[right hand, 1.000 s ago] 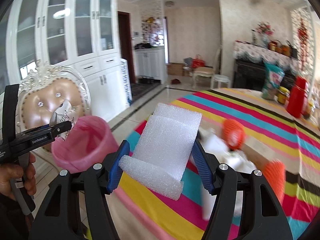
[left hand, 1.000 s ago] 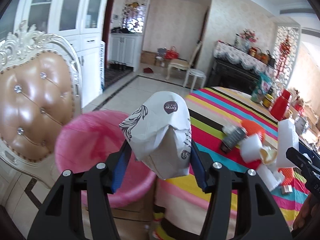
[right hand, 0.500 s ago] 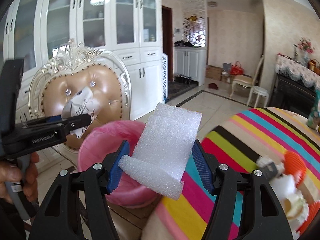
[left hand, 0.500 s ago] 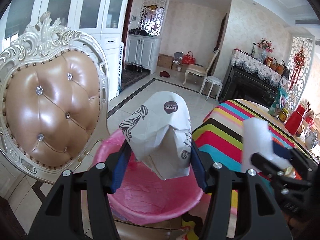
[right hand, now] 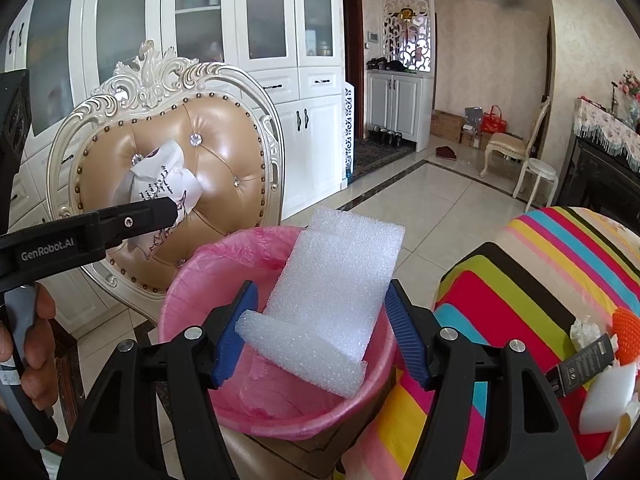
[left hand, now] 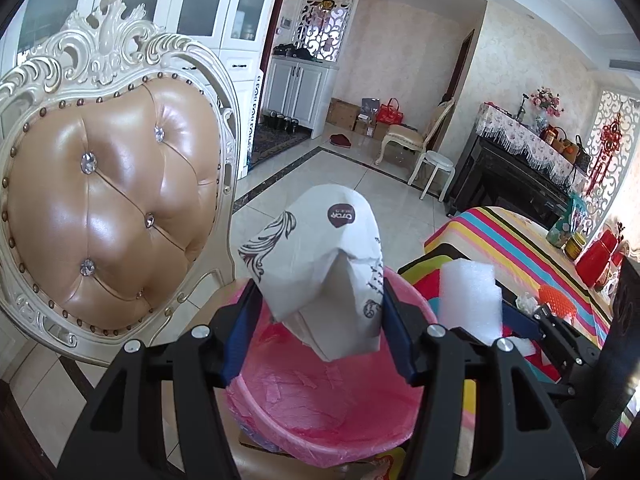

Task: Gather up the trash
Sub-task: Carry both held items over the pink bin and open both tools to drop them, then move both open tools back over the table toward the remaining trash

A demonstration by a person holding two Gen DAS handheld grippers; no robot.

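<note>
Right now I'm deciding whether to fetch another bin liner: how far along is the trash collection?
Nothing looks binned yet: the pink-lined bin shows only liner. In hand: the left gripper holds a crumpled paper bag and the right gripper a foam piece, both over the bin. Left: foam scraps and a black wrapper on the striped table.

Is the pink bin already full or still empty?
Nearly empty: the pink bin shows only its bare pink liner inside; its very bottom is hidden.
</note>
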